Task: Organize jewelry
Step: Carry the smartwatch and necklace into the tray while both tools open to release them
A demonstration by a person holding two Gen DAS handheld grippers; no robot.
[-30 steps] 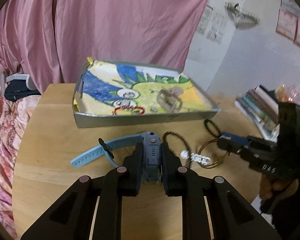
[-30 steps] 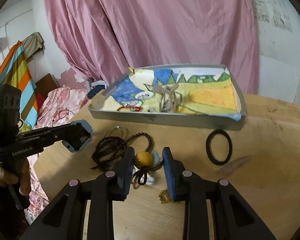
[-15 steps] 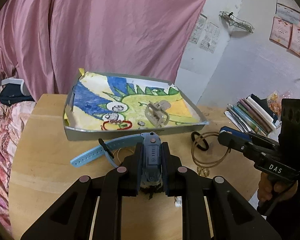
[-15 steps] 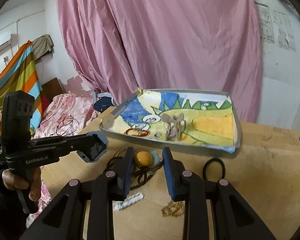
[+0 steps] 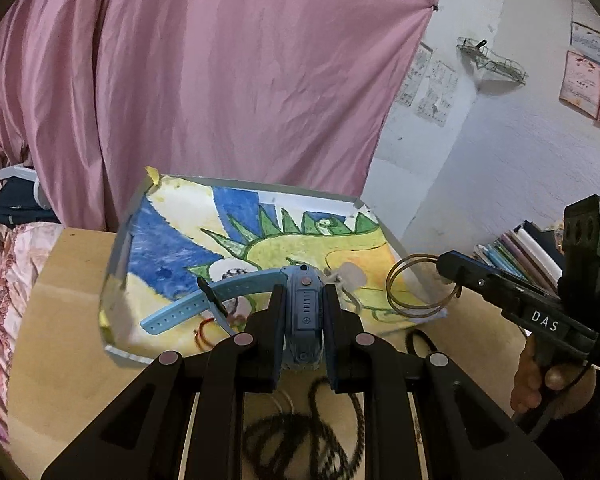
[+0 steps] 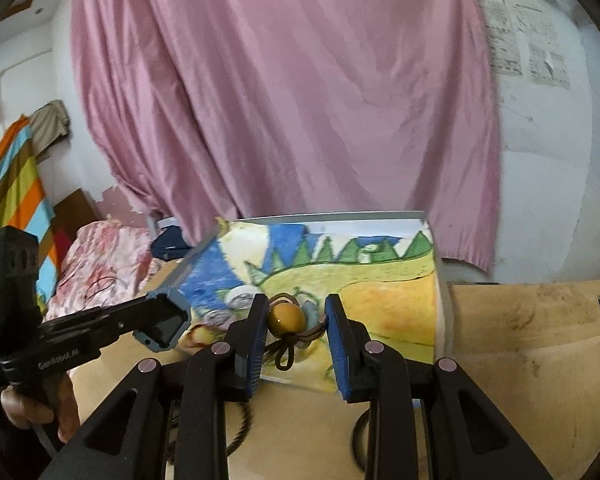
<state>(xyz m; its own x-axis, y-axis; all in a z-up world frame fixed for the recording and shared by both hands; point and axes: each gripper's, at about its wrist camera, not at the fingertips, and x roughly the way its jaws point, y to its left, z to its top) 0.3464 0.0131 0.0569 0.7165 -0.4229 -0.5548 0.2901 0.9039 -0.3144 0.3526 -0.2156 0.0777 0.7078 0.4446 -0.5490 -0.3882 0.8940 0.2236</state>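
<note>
light blue watch with a light blue strap and black loop. mustard-yellow bead on a dark brown cord. black left gripper; black right gripper with blue pads. grey tray lined with a drawing in blue, green, yellow, orange and white. golden-brown rings. dusty pink curtain. pale tan wooden table. pink floral bedding. orange, light blue, olive and yellow-green striped cloth.

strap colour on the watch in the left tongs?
Light blue rubber strap, on the blue-grey square smartwatch clamped in the left tongs. Clearest in the left wrist view.
</note>
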